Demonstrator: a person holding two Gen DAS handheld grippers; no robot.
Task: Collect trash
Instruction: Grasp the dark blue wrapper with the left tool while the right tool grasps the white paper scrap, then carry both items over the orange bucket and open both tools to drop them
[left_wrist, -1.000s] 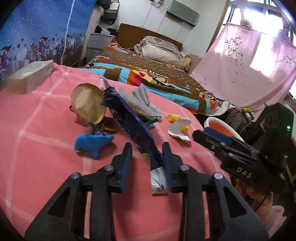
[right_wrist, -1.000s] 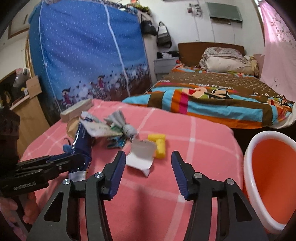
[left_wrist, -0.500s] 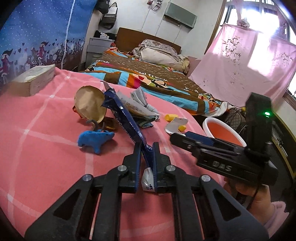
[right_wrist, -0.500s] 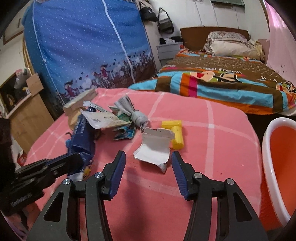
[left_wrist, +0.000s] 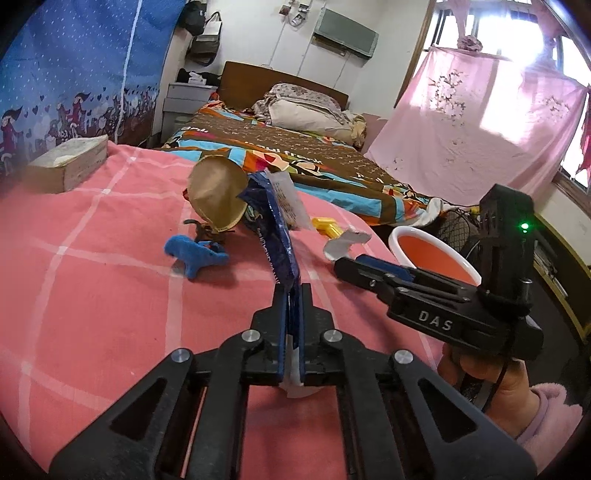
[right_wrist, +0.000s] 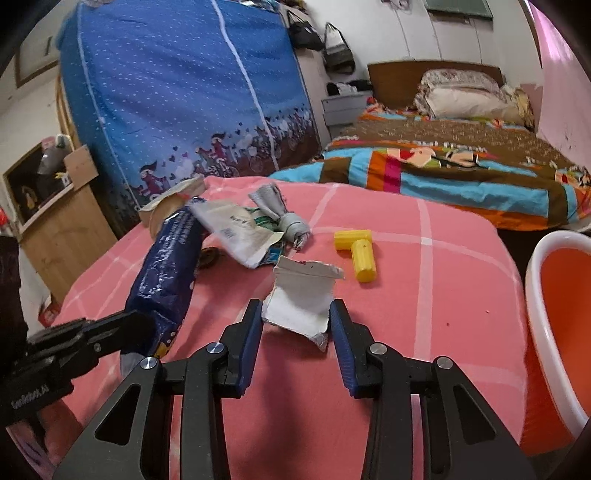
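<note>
My left gripper (left_wrist: 294, 295) is shut on the lower end of a long dark blue wrapper (left_wrist: 277, 229), which rises tilted from the pink bedspread; the wrapper also shows in the right wrist view (right_wrist: 166, 273). My right gripper (right_wrist: 295, 317) is open, its jaws on either side of a torn white carton piece (right_wrist: 301, 302) lying on the spread; the same piece shows in the left wrist view (left_wrist: 345, 242). The orange basin with a white rim (right_wrist: 554, 295) stands at the right, off the bed edge, and shows in the left wrist view (left_wrist: 436, 251).
On the spread lie a yellow plastic piece (right_wrist: 360, 251), a white printed pouch (right_wrist: 236, 232), a grey crumpled cloth (right_wrist: 284, 218), a brown paper disc (left_wrist: 218, 192), a blue toy animal (left_wrist: 195, 254) and a tissue box (left_wrist: 70, 162). A second bed (right_wrist: 461, 162) lies beyond.
My left gripper shut on the blue wrapper and lifted its end. My right gripper moved forward and down until its jaws flank the torn carton piece.
</note>
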